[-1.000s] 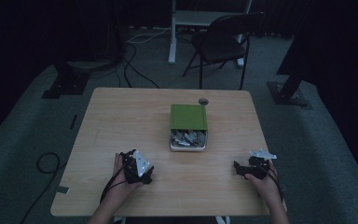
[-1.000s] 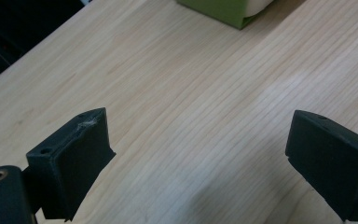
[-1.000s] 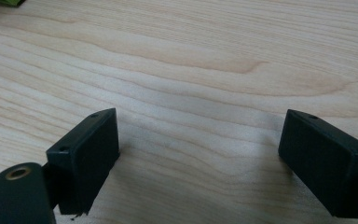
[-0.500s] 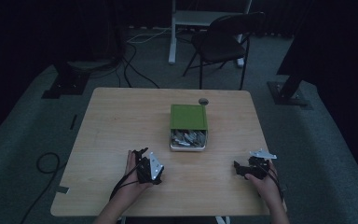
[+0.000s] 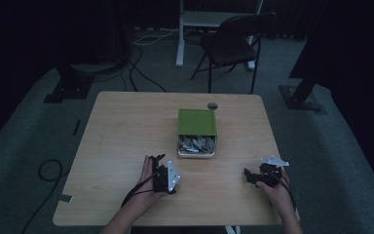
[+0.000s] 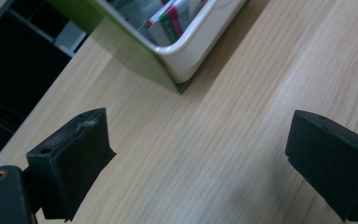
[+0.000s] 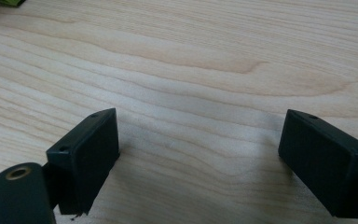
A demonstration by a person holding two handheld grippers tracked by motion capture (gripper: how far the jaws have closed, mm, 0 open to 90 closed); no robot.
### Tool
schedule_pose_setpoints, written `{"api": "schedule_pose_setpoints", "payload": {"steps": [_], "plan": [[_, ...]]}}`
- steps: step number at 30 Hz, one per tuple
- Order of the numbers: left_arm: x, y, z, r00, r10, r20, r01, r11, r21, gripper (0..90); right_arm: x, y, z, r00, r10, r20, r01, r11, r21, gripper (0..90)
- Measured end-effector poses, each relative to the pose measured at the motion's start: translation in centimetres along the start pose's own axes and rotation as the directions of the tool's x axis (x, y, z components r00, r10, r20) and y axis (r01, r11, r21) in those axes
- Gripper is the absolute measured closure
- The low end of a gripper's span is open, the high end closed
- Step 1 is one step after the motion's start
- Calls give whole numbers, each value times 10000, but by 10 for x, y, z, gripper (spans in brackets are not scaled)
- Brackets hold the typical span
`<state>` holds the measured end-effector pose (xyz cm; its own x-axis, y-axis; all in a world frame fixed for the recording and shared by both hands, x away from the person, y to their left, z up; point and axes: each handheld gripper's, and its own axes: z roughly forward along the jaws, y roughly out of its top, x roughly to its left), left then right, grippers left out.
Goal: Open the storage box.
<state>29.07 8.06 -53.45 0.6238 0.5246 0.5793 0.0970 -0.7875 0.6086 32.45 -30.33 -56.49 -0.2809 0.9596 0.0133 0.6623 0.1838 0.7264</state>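
Both grippers, left gripper (image 5: 161, 171) and right gripper (image 5: 256, 176), have open, empty fingers near the frame's bottom, so the left should approach the packet-filled green box (image 5: 197, 123) at the desk (image 5: 121, 126) centre slowly.

In the left gripper view the green box (image 6: 135, 56) is cut off by the top edge, and its packets (image 6: 170, 23) show only in part. In the high view those packets (image 5: 196, 144) are too small and dim to read.
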Motion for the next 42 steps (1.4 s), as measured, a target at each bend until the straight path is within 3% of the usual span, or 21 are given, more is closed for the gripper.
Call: {"api": "schedule_pose_setpoints", "payload": {"steps": [7,10,13,20,24,26,28,29,30,32,34,37,39,41,42], "plan": [[-5,10,5,9987,506,65,-505,9987,-100,71,0,0,0,10000,1,1,-1,10000,-1,117],[-6,15,7,9982,594,-34,-595,9978,-289,112,0,0,0,10000,-3,-1,3,10000,-1,117],[-9,21,9,9917,1224,-381,-1235,9919,-291,136,0,0,0,10000,-9,0,9,10000,-6,117],[-14,28,17,9847,1726,-254,-1734,9844,-301,205,0,0,0,10000,-2,-3,2,10000,-1,117],[-15,30,22,9766,2121,-366,-2129,9769,-207,253,0,0,0,10000,-4,-6,4,10000,-6,117],[-15,31,24,9688,2425,-506,-2444,9691,-349,300,0,0,0,10000,-5,-5,5,10000,-4,117],[-14,33,26,9676,2431,-686,-2459,9687,-341,358,0,0,0,10000,-2,-8,2,10000,-5,117],[-13,33,28,9629,2611,-684,-2637,9641,-319,384,0,0,0,10000,2,-2,-2,10000,2,117],[-14,34,29,9639,2567,-710,-2604,9643,-474,403,0,0,0,10000,1,-5,-1,10000,-2,117],[-13,34,31,9563,2842,-694,-2868,9575,-312,450,0,0,0,10000,5,-3,-5,10000,1,117],[-14,34,34,9495,3055,-719,-3074,9514,-165,473,0,0,0,10000,-1,-3,1,10000,1,117],[-13,33,38,9501,3032,-737,-3055,9519,-221,487,0,0,0,10000,-1,-3,1,10000,2,117],[-13,33,40,9423,3239,-847,-3267,9449,-211,490,0,0,0,10000,2,-5,-2,10000,0,117],[-13,34,42,9420,3253,-832,-3278,9445,-188,507,0,0,0,10000,-37,2,37,10000,3,117],[-13,35,43,9361,3399,-907,-3422,9395,-114,510,0,0,0,10000,-37,-1,37,10000,0,118]]}}
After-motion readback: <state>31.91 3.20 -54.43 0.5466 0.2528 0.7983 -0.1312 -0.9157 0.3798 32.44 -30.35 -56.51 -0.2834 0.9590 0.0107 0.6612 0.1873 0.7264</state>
